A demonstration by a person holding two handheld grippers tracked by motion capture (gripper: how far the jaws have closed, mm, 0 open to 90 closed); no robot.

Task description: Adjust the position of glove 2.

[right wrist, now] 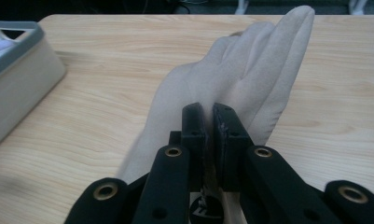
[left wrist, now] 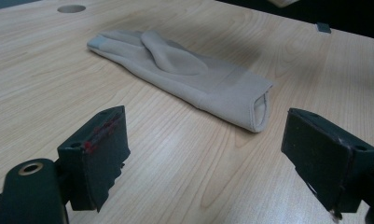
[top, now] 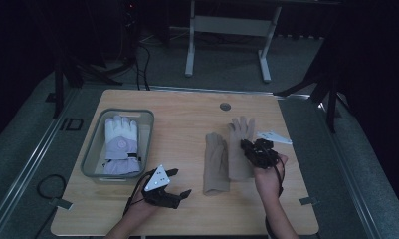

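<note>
A: Starting at the left of the worktop (top: 187, 107), what was there?

B: A grey bin (top: 118, 144) near the left edge, with a white and lilac padded glove (top: 121, 144) lying inside it, fingers pointing away from the person. In the right gripper view a corner of that bin showed at the left.

A: And just in front of it?

B: The left gripper (top: 179, 183), near the bin's front right corner, with a white 3-cornered plate on top. Its jaws stood wide apart with nothing between them. In the left gripper view they framed bare wood, and a beige glove (left wrist: 184, 74) lay beyond them, flat, its cuff opening towards the camera.

A: So that glove was not touched?

B: Not by the left gripper; it lay apart from it. In the high view that first beige glove sat a little right of the middle, cuff towards the person.

A: And further right?

B: A second beige glove (top: 239, 144), just beside the first and side by side with it. The right gripper (top: 250, 149) was pinched tight on it; the right gripper view showed the 2 jaws pressed together on the fabric, the fingers of the glove rising past them. I could not tell how much of it was clear of the wood.

A: Anything past that?

B: A small white object (top: 275, 137) near the right edge, too small to identify.
</note>
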